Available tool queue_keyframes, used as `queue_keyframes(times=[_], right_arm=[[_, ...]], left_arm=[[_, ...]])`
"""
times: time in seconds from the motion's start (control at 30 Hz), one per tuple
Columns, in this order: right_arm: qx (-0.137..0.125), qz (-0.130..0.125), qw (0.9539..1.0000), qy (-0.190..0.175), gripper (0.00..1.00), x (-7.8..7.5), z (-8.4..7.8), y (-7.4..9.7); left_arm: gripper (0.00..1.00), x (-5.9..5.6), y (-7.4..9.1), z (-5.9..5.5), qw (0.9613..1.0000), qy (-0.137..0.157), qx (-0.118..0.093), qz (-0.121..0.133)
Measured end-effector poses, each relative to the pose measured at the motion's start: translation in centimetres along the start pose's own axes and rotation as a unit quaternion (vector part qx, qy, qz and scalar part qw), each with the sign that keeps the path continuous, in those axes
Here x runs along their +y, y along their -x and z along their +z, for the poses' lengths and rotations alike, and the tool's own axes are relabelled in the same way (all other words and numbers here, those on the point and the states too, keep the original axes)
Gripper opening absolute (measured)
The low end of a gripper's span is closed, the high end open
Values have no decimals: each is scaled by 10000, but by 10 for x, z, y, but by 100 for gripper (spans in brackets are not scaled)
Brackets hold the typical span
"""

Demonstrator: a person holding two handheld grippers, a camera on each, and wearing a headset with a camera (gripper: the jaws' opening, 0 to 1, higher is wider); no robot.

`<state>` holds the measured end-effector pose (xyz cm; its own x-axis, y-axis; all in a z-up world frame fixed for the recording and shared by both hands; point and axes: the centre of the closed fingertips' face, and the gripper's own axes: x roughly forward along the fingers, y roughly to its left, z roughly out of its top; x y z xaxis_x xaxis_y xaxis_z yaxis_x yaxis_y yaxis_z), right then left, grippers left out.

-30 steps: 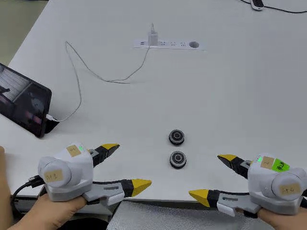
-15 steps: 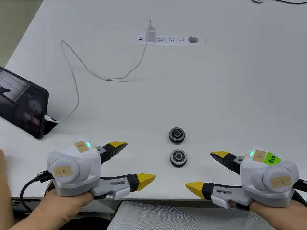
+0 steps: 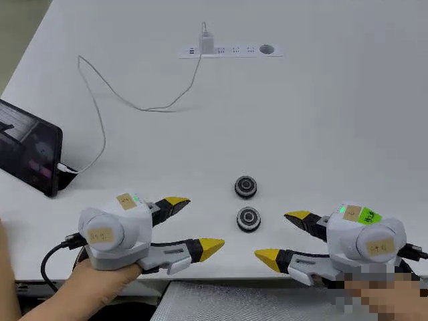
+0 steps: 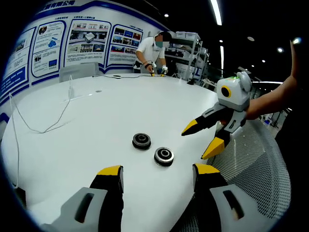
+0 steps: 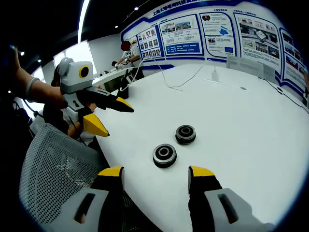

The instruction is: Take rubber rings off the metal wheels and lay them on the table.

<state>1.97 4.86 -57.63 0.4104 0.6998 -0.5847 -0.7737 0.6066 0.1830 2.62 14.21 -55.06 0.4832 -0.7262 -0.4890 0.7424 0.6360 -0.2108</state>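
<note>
Two metal wheels lie on the desk (image 3: 321, 120), the near wheel (image 3: 248, 219) just before the far wheel (image 3: 246, 187), rings apparently still fitted. Released and empty, the left tool (image 3: 195, 224) and right tool (image 3: 281, 235) have moved inward to flank the near wheel; gripping appears imminent.

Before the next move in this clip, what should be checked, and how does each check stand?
1. Left tool open, nothing between its jaws: ok.
2. Right tool open, nothing between its jaws: ok.
3. Near wheel and far wheel lie flat on the table, apart from each other: ok.
4. Black ring present on each wheel: ok. How tightly it sits: cannot tell.
5. Cable and tablet well away from the wheels: ok.
</note>
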Motion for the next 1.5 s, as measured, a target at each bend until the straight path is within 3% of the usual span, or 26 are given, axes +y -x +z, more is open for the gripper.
queue_keyframes(times=[0.8, 1.1, 1.5], right_arm=[[-39, 66, 9998, -196, 36, -4, 1, -13], [-121, 38, 9991, -400, 27, -7, -1, -14], [-192, -50, 9984, -526, 20, -10, -1, -18]], left_arm=[[44, -9, -34, 7, 9971, -548, 302, -426], [32, -12, -46, 3, 9936, -826, 490, -602], [24, -16, -63, 0, 9877, -1155, 763, -733]])
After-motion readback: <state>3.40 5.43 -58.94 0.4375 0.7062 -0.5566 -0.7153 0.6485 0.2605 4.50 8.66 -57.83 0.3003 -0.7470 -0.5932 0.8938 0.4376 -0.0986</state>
